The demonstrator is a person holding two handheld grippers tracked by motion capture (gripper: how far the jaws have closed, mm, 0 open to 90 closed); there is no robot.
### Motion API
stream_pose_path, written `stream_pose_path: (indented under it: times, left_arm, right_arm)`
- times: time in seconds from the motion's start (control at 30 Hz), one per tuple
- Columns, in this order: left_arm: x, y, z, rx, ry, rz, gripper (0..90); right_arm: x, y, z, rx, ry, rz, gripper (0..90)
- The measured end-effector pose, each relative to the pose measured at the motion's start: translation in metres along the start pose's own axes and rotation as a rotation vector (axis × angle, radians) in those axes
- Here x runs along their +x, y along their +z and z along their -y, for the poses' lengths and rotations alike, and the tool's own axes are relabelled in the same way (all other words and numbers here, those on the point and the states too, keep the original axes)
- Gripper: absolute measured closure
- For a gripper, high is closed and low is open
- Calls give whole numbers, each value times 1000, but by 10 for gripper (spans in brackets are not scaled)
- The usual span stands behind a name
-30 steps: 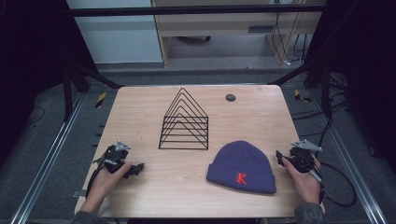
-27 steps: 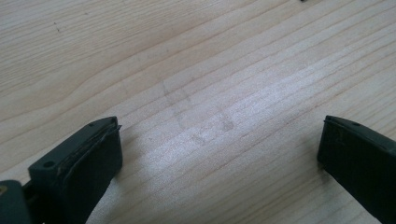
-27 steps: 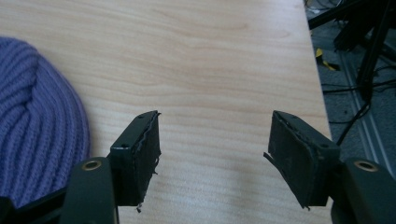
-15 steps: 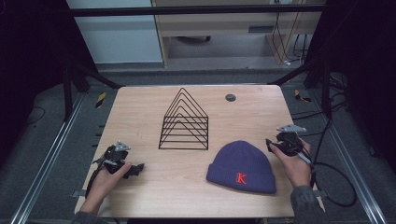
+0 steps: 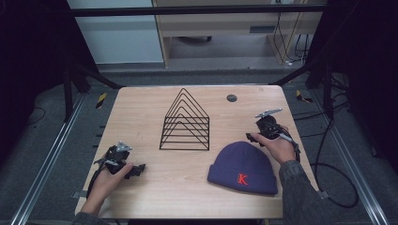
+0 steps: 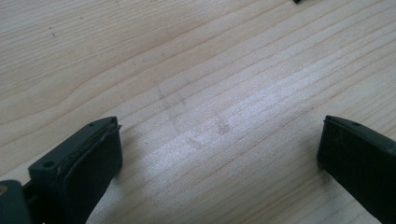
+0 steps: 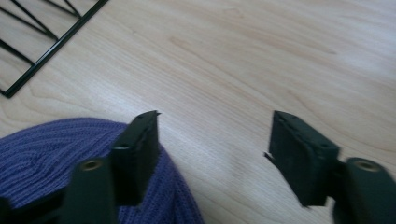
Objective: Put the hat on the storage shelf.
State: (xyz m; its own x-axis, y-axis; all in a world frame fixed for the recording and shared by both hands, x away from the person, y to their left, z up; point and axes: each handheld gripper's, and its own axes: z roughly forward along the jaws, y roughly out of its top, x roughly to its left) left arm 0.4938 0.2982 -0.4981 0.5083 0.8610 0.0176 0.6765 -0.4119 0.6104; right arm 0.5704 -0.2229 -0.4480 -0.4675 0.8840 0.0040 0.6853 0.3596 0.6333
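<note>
A purple knit beanie with a red letter K lies flat on the wooden table, front right. My right gripper hovers just behind the beanie's far edge, pointing left. In the right gripper view its jaws stand apart over bare wood with nothing between them, and the beanie lies under the left jaw. Those jaws have just been closing a little. My left gripper rests at the front left, open over bare table.
A black wire rack shaped like nested triangles stands at the table's middle; its corner is seen in the right gripper view. A small dark disc lies at the back right. Cables trail off the right edge.
My right hand has moved from the front right edge away and to the left, up to the beanie's far side. The left hand has not moved.
</note>
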Motion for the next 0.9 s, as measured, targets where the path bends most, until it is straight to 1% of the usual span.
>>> stream_pose_path:
  times: [0.1,0.23,0.37,0.43,0.5,0.53,0.63,0.7,0.73,0.8,0.9]
  left_arm:
    - [0,0,0,0,0,0,0]
    - [0,0,0,0,-2,0,0]
    - [0,0,0,0,-1,1,0]
    - [0,0,0,0,0,1,0]
    - [-1,0,0,0,0,1,0]
    - [-1,0,0,0,1,1,0]
    - [-1,0,0,-3,2,2,0]
    - [-1,0,0,-3,1,2,0]
    - [-1,0,0,-4,1,3,0]
    - [-1,0,0,-3,5,1,0]
    - [-1,0,0,-2,6,2,0]
  right_arm:
    - [4,5,0,22,-24,-20,436]
    - [9,8,4,37,-26,-41,452]
    - [12,12,11,56,-16,-51,423]
    - [15,14,13,61,-9,-67,405]
    - [18,16,15,71,-8,-71,395]
    - [19,18,15,74,-17,-73,393]
    - [22,20,16,86,-5,-81,384]
    - [23,22,17,91,2,-98,381]
    - [25,23,17,101,-1,-95,382]
    - [27,24,17,109,-15,-91,406]
    - [31,25,16,115,-28,-96,478]
